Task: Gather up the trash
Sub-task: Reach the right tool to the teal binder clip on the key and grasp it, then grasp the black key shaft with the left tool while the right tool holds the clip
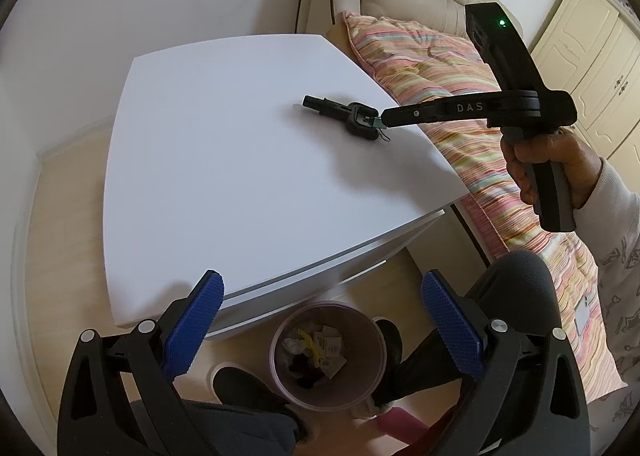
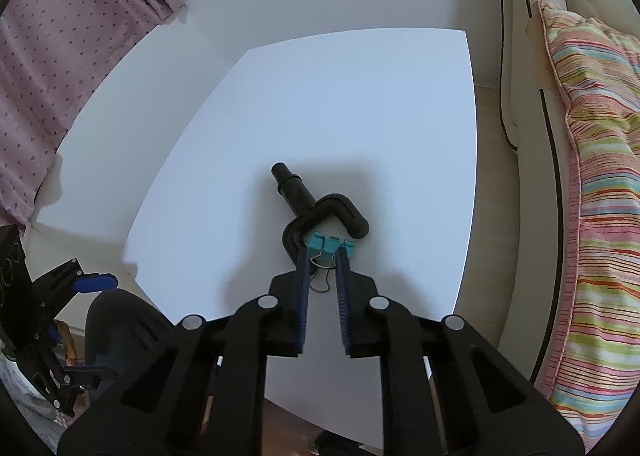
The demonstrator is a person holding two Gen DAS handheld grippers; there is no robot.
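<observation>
One white counter (image 1: pixel 224 175) is seen. On it, one black plastic part (image 2: pixel 316 211) and one teal clip (image 2: pixel 331 247) are counted, touching each other. Two claws are seen: the left claw (image 1: pixel 320 320) and the right claw (image 2: pixel 323 256). One bin (image 1: pixel 280 360) is found at 6 o'clock from the counter. One striped quilt (image 1: pixel 440 67) is seen at 3 o'clock.

White table top (image 2: pixel 320 115). Black hook-shaped plastic part (image 2: pixel 320 211). Teal binder clip (image 2: pixel 330 246) with silver wire handles. Blue ribbed gripper pads (image 1: pixel 200 316) on black frames. Quilt (image 2: pixel 600 195) striped pink, green, yellow. Curtain (image 2: pixel 60 35) pink, heart-dotted.
</observation>
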